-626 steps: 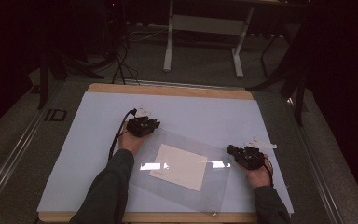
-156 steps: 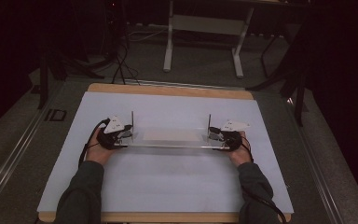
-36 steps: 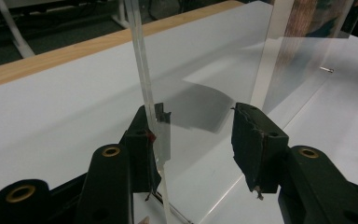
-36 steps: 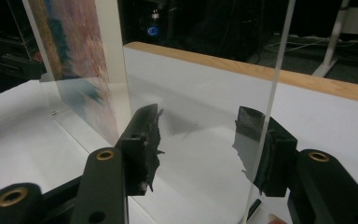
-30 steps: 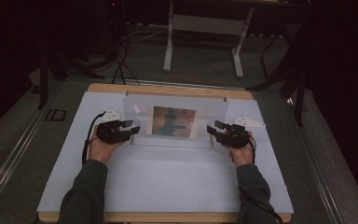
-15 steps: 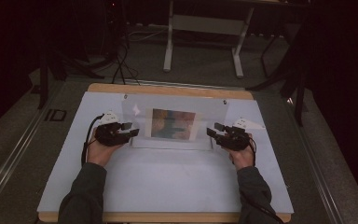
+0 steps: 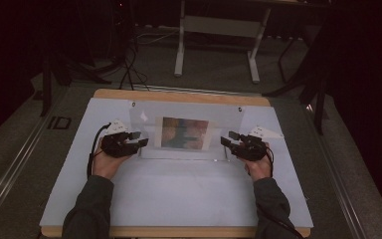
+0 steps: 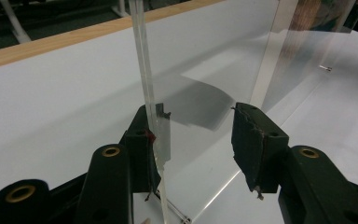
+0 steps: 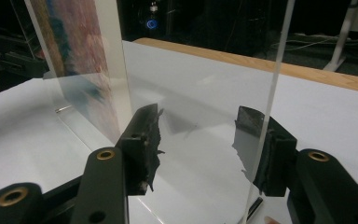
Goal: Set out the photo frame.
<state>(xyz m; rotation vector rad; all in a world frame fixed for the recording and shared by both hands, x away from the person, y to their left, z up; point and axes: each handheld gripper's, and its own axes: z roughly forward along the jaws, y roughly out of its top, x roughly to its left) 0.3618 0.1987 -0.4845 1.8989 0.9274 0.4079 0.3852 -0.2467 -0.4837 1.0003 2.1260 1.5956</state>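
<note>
Standing nearly as before, the acrylic frame (image 7: pixel 185 130) is being flanked by left gripper (image 7: pixel 140 139) and right gripper (image 7: pixel 230 138), jaws released; gripper views show its edges between them.

Dim room: grey floor (image 7: pixel 20 149), white stand (image 7: pixel 218 30) beyond the table (image 7: pixel 179 96).

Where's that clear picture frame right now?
In the high view, the clear picture frame stands upright mid-table on the white mat, between the left hand-held gripper and the right hand-held gripper.

Clear frame (image 7: pixel 186 132) upright now, formerly flat on table (image 7: pixel 179 199).
</note>
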